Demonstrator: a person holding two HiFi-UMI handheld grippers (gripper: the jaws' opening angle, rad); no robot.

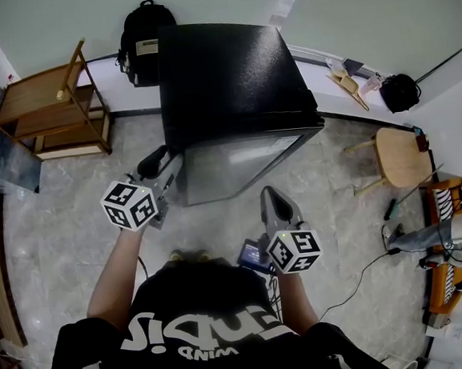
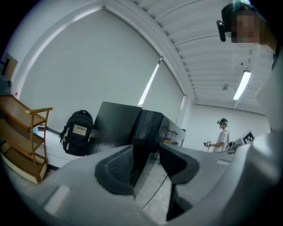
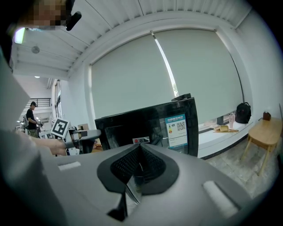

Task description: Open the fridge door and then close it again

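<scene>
A small black fridge (image 1: 229, 67) stands on the stone floor, its glossy door (image 1: 237, 167) facing me and lying flush against the body. My left gripper (image 1: 167, 163) is at the door's left front corner. In the left gripper view the left gripper (image 2: 148, 161) has the door's vertical edge (image 2: 142, 132) between its pads, with a gap still showing on the right side. My right gripper (image 1: 270, 194) hovers in front of the door's right half, touching nothing. In the right gripper view the right gripper (image 3: 139, 164) has its pads pressed together, empty, and the fridge (image 3: 150, 126) lies beyond.
A black backpack (image 1: 145, 34) leans on the white ledge behind the fridge. A wooden shelf unit (image 1: 51, 107) stands to the left, a round wooden stool (image 1: 401, 157) and a black bag (image 1: 400, 91) to the right. Another person (image 2: 223, 134) stands far off.
</scene>
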